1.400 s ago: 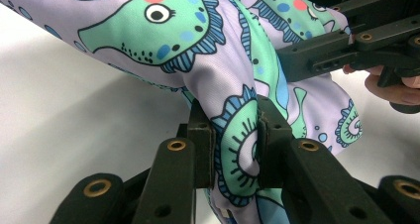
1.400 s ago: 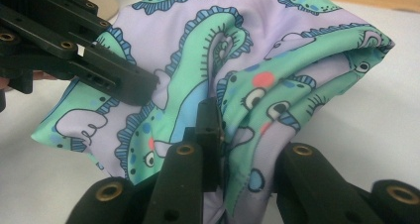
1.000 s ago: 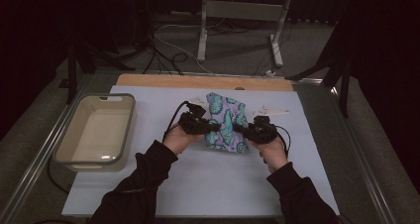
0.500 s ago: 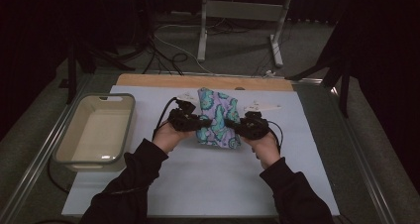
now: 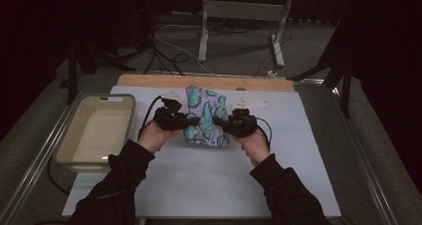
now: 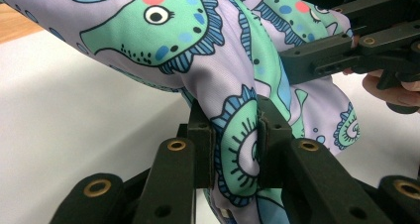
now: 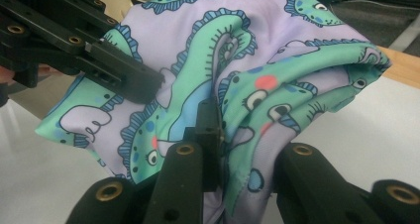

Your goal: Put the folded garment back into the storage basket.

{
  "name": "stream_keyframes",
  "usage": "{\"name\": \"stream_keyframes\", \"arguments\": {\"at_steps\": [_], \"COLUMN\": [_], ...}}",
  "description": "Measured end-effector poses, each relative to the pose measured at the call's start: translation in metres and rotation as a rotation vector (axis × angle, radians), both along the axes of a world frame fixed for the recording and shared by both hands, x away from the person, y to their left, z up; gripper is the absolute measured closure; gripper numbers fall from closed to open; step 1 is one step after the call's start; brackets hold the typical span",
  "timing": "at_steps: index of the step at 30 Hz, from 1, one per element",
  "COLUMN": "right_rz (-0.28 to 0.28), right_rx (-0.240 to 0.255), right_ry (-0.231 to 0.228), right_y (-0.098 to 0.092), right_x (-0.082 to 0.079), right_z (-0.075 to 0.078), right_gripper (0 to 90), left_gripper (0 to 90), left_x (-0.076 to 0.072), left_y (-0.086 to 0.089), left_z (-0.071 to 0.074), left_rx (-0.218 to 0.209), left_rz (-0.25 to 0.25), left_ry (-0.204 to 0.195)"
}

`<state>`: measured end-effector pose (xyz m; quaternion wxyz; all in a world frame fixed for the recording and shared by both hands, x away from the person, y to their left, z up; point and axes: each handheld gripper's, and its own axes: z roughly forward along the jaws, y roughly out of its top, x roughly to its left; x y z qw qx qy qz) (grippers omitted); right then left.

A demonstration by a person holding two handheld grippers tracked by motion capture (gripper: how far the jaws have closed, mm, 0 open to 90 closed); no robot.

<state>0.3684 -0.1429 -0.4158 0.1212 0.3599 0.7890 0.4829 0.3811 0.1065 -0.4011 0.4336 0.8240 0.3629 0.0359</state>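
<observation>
Left gripper [image 6: 233, 154]: fingers clamped on a fold of the dinosaur-print cloth [image 5: 204, 116].
Right gripper [image 7: 225, 149]: fingers pinching the cloth's opposite edge.
Cloth: bunched between both grippers, right of the tray [image 5: 69, 135], long axis running away across the worktop [image 5: 199, 180].
Nearer hand: neither, judged equal.

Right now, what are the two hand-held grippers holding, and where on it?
Both hold the dinosaur-print cloth: the left hand-held gripper pinches a fold at its left side, the right hand-held gripper a bunched fold at its right side.
</observation>
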Motion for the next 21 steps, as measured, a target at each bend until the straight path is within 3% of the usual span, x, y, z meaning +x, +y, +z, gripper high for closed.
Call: {"name": "stream_keyframes", "arguments": {"at_steps": [10,21], "right_rz": [0.036,0.077], "right_rx": [-0.001,0.006], "right_ry": [-0.013,-0.039], "right_y": [0.019,0.051], "right_x": [0.002,0.003], "right_z": [0.005,0.015], "right_gripper": [77.9,78.0], "left_gripper": [74.3,74.3], "left_x": [-0.005,-0.012], "left_y": [0.02,0.052], "left_z": [0.006,0.016], "left_rx": [0.007,0.007], "left_rz": [0.017,0.071], "left_ry": [-0.008,-0.029]}}
